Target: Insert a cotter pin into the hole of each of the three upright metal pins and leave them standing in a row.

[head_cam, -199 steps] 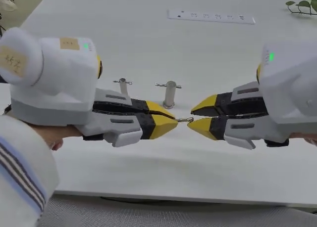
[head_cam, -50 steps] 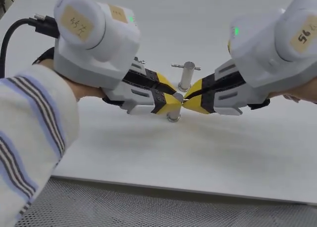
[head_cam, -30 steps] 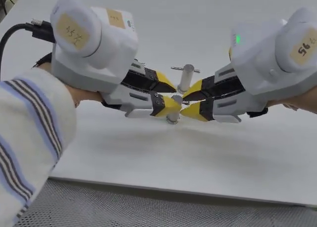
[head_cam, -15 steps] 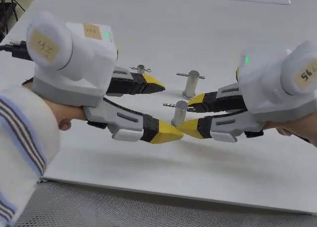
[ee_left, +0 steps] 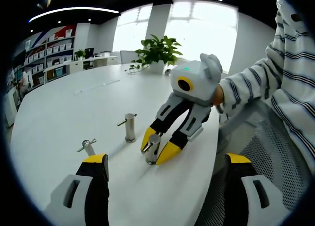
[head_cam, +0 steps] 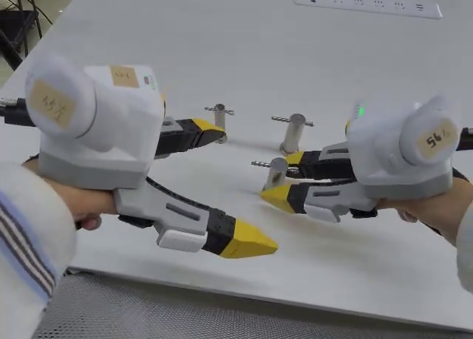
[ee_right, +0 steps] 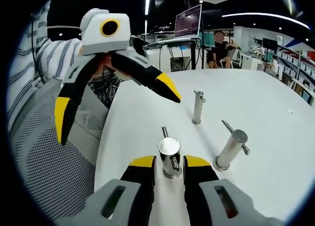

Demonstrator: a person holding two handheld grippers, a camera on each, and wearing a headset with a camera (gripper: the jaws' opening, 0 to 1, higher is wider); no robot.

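Note:
Three upright metal pins stand on the white table [head_cam: 222,43], each with a cotter pin through its top: a thin far-left pin [head_cam: 219,117], a middle pin [head_cam: 294,134] and a near pin [head_cam: 277,173]. My right gripper [head_cam: 280,177] is open, with one jaw on each side of the near pin [ee_right: 170,157]; I cannot see whether its pads touch the pin. My left gripper [head_cam: 238,191] is wide open and holds nothing, its upper jaw pointing toward the far-left pin. In the left gripper view the right gripper [ee_left: 157,147] straddles the near pin [ee_left: 153,148].
A white power strip [head_cam: 367,3] lies at the table's far edge. The table's front edge [head_cam: 295,306] runs just below the grippers, with a grey mesh seat under it. A potted plant [ee_left: 158,49] stands at the far end.
My left gripper let go at the near pin, opened wide and drew back to the left. My right gripper opened and its jaws came forward to either side of the near pin, which now carries its cotter pin.

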